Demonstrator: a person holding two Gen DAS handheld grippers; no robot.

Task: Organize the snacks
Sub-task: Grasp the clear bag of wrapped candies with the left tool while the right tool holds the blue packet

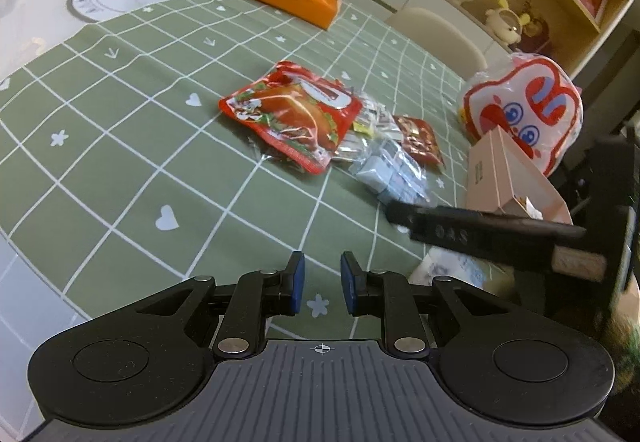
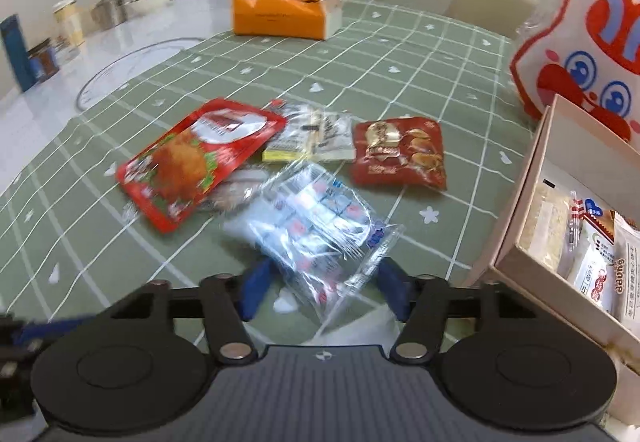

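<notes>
The right hand-held gripper (image 2: 322,288) straddles the near end of a clear packet of small white cubes (image 2: 316,220), though blur hides whether its pads press. That packet lies just left of the pink box (image 2: 520,210), on the green checked surface (image 2: 400,54). The left hand-held gripper (image 1: 321,284) is closed to its narrowest and empty.

Left gripper (image 1: 322,284) empty over green checked cloth (image 1: 120,146), red snack pouch (image 1: 292,118), clear packet (image 1: 394,176), pink box (image 1: 508,178), blurred dark bar, perhaps the other gripper (image 1: 480,232)
</notes>
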